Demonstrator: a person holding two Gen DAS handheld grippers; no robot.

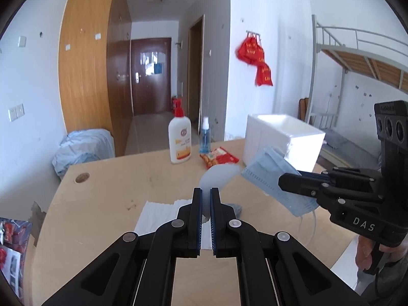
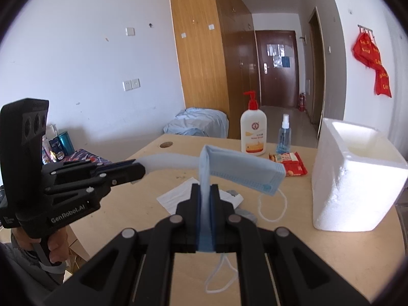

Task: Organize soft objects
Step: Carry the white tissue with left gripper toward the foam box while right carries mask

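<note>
Two hand-held grippers (image 1: pixel 206 197) (image 2: pixel 205 191) – "DAS", "GenRobot.AI" (right pinching blue mask (image 2: pixel 239 169)).

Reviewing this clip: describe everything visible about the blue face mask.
The blue face mask is a pleated disposable one of thin non-woven-looking fabric, folded roughly in half with stitched edges. The right gripper is shut on its fold, holding it in the air above the table, its free end pointing toward the white foam box without touching it. Its white ear loops dangle below.
</note>
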